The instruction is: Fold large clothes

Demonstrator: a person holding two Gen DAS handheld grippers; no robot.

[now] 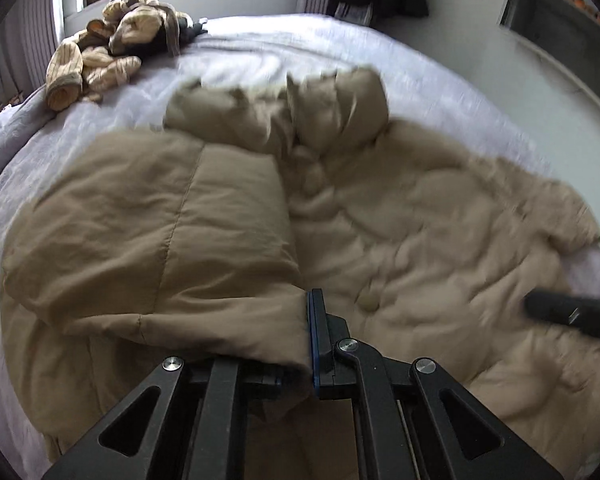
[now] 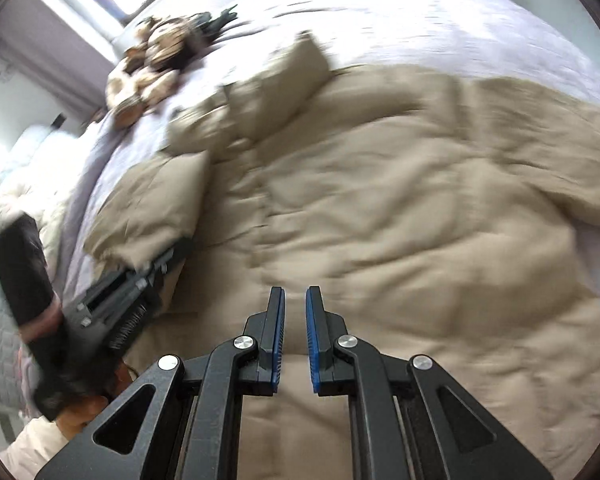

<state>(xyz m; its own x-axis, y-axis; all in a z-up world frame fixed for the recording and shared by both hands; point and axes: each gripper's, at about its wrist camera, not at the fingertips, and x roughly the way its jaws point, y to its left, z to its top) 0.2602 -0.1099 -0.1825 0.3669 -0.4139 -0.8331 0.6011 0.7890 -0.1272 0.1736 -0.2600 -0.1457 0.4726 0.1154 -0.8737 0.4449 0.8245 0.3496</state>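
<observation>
Tan padded coat [image 1: 400,232], spread over a bed [image 1: 260,44] with pale lilac cover; window behind, grey wall right. Left hand-held gripper [image 1: 296,344] clamped on the coat's sleeve cuff, folded across the body. Striped beige garments [image 1: 100,52] heaped at far corner.

Right wrist view: right hand-held gripper [image 2: 295,332] hangs over the coat, blue pads slightly parted, holding nothing.

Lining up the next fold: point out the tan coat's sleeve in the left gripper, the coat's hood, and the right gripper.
sleeve [image 1: 152,240], left wrist view, on the sleeve's folded-over upper face.
hood [image 1: 340,108], left wrist view, on the puffy hood top.
right gripper [image 2: 295,336], right wrist view, midway between its fingertips.
</observation>
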